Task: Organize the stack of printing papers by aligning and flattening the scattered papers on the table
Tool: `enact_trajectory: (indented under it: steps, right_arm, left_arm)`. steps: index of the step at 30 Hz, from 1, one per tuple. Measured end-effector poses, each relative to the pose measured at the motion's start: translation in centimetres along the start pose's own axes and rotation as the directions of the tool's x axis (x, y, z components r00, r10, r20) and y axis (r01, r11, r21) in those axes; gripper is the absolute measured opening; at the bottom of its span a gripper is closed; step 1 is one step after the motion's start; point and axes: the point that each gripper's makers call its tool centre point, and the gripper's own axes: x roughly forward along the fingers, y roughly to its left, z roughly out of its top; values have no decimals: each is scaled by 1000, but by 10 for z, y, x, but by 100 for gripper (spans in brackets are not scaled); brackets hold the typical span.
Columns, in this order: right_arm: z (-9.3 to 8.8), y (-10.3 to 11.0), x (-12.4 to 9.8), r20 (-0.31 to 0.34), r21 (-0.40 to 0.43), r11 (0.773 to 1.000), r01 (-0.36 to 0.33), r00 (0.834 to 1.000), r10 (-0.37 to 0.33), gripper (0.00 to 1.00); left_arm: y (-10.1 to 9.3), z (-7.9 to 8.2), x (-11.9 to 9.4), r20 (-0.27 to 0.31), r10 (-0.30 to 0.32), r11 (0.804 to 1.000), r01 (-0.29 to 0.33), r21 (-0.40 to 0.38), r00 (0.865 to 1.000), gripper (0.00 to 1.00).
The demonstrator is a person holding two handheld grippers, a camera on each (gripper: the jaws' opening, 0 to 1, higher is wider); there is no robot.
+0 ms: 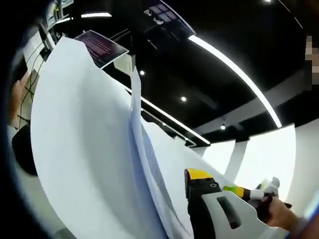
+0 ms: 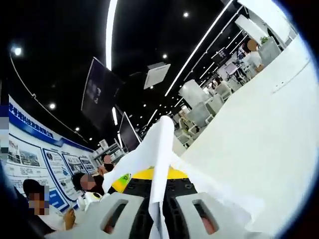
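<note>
**White sheets lifted off the table, being squared up in mid-air**

White paper is standing on edge between the two grippers. In the right gripper view the right gripper (image 2: 158, 211) is pinching a fold of the papers (image 2: 155, 149) between its jaws, clamped together on the sheet, which is rising up from them towards the dark ceiling. The pale table (image 2: 259, 144) is stretching away on the right of that view, and people are sitting in the background at the lower left.

In the left gripper view the papers (image 1: 84, 149) are fanning out as several loose sheets with edges not yet level, and the other gripper (image 1: 214, 209) is coming in from the right, with a hand (image 1: 279, 214) behind it. The left gripper's own jaws are hidden by the sheets, so I cannot tell whether they are apart or together.

The step in hand seems to be gathering and aligning, with flattening not yet done. The next move is probably calling for tapping the bottom edges down on the table to even them, then laying the stack flat without letting sheets slip.
</note>
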Motion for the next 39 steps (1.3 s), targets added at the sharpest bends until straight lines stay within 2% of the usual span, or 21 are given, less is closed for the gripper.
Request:
enact_trajectory:
  steps: [11, 22, 30, 39]
  right_arm:
    - [-14, 9, 4, -31, -20, 1000, -8, 999, 8, 0]
    - [-20, 18, 4, -33, -24, 1000, -19, 999, 19, 0]
    - [-23, 24, 4, -28, 16, 999, -32, 999, 32, 0]
    - [-30, 32, 5, -45, 7, 999, -49, 998, 49, 0]
  left_arm:
    - [1, 1, 0, 5, 1, 1000, -1, -7, 1000, 26]
    - [1, 1, 1, 3, 2, 1000, -2, -9, 1000, 26]
    - [1, 1, 0, 5, 5, 1000, -5, -7, 1000, 26]
    - [2, 4, 0, 19, 11, 1000, -12, 15, 1000, 23]
